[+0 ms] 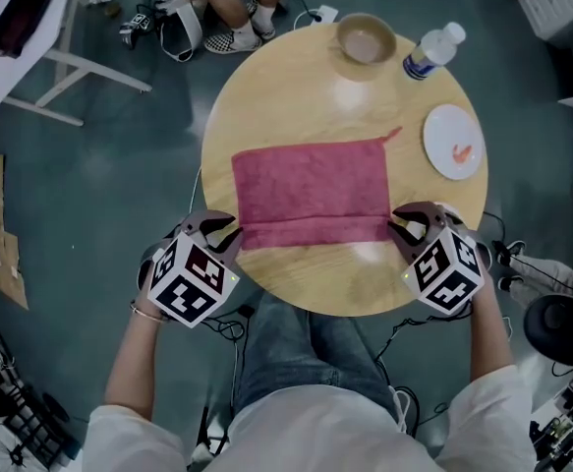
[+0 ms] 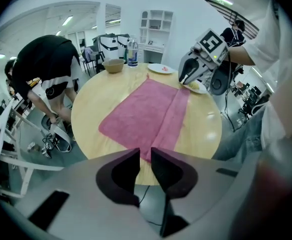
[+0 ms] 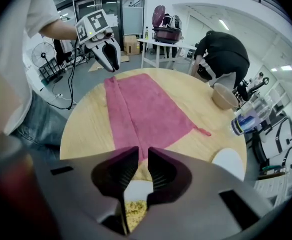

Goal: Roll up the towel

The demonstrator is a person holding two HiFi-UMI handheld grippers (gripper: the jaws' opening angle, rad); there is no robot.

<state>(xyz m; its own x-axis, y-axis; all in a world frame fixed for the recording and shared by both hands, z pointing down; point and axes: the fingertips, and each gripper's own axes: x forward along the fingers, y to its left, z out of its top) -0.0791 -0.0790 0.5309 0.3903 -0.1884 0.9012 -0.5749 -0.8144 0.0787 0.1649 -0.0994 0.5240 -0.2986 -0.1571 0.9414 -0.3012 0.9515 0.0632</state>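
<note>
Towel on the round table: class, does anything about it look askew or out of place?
The towel lies flat, but its near edge is folded over into a narrow strip, and a thin tag sticks out from its far right corner. The white plate beside it carries a reddish smear.

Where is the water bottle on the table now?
In the head view the water bottle is at the table's far right edge, between the bowl and the white plate.
</note>
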